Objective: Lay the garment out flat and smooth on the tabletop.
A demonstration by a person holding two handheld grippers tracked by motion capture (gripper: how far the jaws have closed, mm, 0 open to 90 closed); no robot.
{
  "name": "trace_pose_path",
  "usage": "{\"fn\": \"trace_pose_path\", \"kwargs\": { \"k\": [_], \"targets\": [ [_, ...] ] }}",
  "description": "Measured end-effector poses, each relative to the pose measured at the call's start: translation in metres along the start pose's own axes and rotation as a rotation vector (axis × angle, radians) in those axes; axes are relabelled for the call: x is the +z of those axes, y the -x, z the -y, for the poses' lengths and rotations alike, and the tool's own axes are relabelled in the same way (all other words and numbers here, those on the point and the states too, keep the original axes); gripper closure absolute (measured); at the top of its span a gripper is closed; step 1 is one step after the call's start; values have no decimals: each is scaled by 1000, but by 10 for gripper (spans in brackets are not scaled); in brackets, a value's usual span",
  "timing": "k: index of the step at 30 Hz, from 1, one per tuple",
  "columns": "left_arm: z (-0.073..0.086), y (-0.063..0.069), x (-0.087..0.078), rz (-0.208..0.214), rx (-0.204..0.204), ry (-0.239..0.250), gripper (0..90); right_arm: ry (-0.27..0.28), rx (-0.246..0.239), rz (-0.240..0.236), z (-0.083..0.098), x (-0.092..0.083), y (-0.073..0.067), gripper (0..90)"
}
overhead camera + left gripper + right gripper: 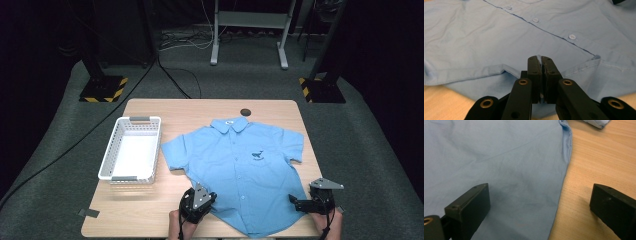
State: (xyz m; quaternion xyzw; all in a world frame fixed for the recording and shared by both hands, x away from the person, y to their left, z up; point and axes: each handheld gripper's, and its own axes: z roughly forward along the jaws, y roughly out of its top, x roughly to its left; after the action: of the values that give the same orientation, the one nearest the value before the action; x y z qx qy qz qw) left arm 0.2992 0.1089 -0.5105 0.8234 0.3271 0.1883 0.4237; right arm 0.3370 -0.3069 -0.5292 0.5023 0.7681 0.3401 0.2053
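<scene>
A light blue short-sleeved shirt (240,165) with a small whale print lies flat, front up, collar away from me, on the wooden table (150,210). My left gripper (212,197) sits at the shirt's lower left hem. In the left gripper view its jaws (541,60) are pressed together with a fold of the blue cloth (499,37) pinched between them. My right gripper (295,202) is at the shirt's lower right edge and points inward. It stands open (540,195), one finger over the cloth (499,157) and the other over bare wood (599,157).
A white plastic basket (131,149) stands to the left of the shirt, close to its sleeve. A small dark round spot (245,111) lies near the table's far edge behind the collar. Bare wood (439,100) runs along the near left corner.
</scene>
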Motion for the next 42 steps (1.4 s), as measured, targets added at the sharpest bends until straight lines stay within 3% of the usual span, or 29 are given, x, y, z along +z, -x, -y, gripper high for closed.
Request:
{"fn": "trace_pose_path", "kwargs": {
  "k": [7, 17, 22, 32, 35, 37, 38, 40, 42],
  "targets": [
    [9, 3, -10, -1, -9, 14, 855, 0, -2, 4, 0, 0, 0, 23],
    [16, 6, -12, -1, -25, 19, 854, 2, 4, 6, 0, 0, 1, 27],
    [19, 8, -12, -7, -14, 8, 854, -2, -3, 14, 0, 1, -1, 28],
    [37, -1, -26, 0, -35, -23, 840, -1, 1, 19, 0, 1, 0, 32],
    [47, -9, -35, 51, -70, -22, 701, -1, 2, 21, 0, 1, 0, 32],
    [53, -12, -44, 50, -85, -14, 554, -1, 3, 23, 0, 1, 0, 32],
    [54, -14, -49, 43, -92, -6, 522, -1, 3, 23, 0, 1, 0, 32],
    [50, -19, -59, -31, -118, 3, 415, -1, 4, 21, 0, 1, 0, 32],
    [39, -26, -66, -68, -148, 45, 352, 2, 9, 16, 0, 0, 0, 32]
  ]
}}
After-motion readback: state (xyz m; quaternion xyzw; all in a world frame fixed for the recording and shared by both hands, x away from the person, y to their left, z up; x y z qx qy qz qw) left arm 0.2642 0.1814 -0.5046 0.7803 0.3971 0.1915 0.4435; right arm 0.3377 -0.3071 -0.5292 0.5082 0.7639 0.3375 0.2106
